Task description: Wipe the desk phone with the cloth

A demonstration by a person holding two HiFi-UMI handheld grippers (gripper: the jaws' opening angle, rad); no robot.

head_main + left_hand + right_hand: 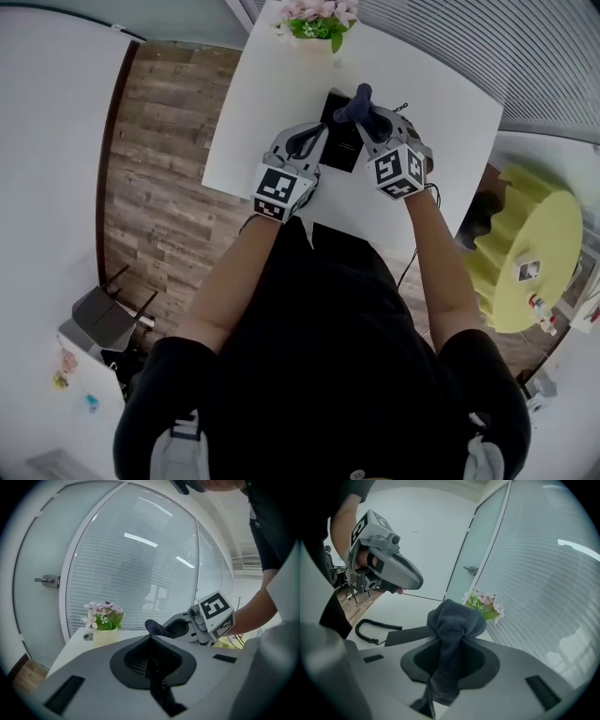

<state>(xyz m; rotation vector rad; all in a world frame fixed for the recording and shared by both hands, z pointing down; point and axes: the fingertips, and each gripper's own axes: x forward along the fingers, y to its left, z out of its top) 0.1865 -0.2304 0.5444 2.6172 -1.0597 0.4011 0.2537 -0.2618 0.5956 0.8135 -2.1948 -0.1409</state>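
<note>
Dark grey fleecy cloth [452, 618], bunched into a knot, pinched tight in right gripper [373, 120] fingers over black desk phone [339, 141] on white surface [441, 103]. Left gripper [151, 644] fingers closed together, empty.

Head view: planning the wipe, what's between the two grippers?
The black desk phone lies between them in the head view; the right gripper holds the cloth.

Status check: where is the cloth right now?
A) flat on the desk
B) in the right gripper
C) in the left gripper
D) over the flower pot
B: the right gripper view shows the dark cloth pinched between the jaws of the right gripper; the left gripper is shut on nothing.
</note>
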